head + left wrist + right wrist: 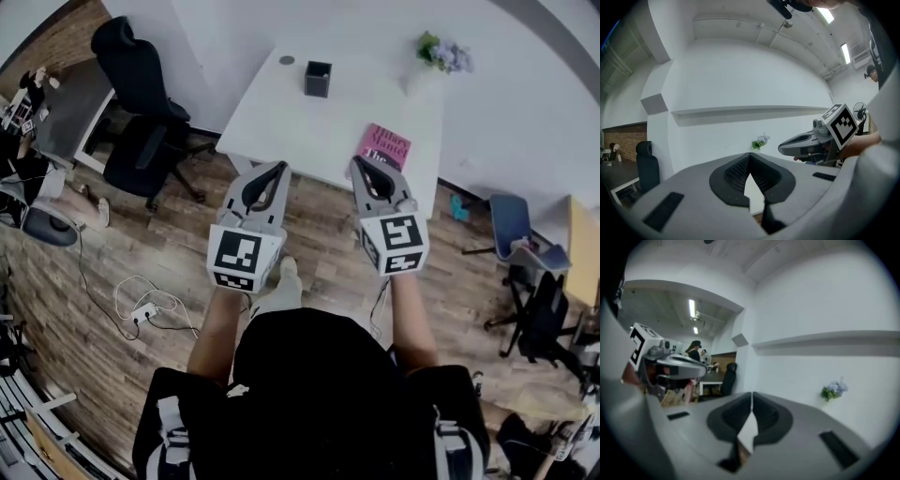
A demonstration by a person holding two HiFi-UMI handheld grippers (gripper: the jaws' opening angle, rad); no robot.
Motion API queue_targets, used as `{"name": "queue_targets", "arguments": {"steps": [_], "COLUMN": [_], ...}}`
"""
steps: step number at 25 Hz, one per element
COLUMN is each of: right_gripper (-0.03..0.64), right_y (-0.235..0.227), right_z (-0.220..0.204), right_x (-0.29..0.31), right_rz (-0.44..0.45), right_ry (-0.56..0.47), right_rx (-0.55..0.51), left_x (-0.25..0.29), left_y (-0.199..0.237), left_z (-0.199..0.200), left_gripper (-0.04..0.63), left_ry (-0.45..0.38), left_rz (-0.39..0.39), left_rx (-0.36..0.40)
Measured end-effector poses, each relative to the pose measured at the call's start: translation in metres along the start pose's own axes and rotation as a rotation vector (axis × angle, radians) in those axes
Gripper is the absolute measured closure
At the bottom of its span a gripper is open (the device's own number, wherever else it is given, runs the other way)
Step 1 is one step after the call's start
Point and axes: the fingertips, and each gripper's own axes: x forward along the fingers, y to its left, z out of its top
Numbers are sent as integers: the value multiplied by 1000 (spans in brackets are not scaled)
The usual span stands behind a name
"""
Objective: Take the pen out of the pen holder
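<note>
A black square pen holder (318,79) stands near the far edge of the white table (281,117); I cannot make out a pen in it. My left gripper (277,169) and right gripper (358,164) hover side by side over the wooden floor, just short of the table's near edge and well away from the holder. In the left gripper view the left gripper (750,154) has its tips touching, with nothing between them. The right gripper (751,394) looks the same in its own view. Each shows in the other's view: right gripper (806,143), left gripper (670,364).
A pink book (384,145) lies at the table's near right corner. A small plant (441,52) stands at its far right. A black office chair (141,94) is left of the table, chairs (525,253) stand at the right, and cables (141,305) lie on the floor.
</note>
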Motion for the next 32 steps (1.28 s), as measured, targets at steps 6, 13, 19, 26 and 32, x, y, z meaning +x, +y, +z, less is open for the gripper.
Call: {"name": "queue_targets", "arguments": {"steps": [6, 13, 19, 26, 32], "right_gripper": [581, 581, 581, 581, 581], "right_y": [-4, -17, -16, -13, -19], "right_z": [12, 18, 23, 15, 10], "right_x": [45, 89, 128, 159, 172], "right_rz": [-13, -52, -66, -70, -74], "right_ry": [23, 50, 62, 96, 122], "right_rx": [-3, 3, -7, -13, -22], "left_x": [28, 64, 81, 97, 110], "left_y": [40, 75, 110, 136, 143], "left_z": [-4, -3, -12, -26, -31], "left_gripper": [575, 575, 575, 575, 575], "left_ry": [12, -2, 0, 12, 13], "left_rz": [-37, -90, -109, -128, -148], "left_rx": [-21, -25, -33, -47, -60]}}
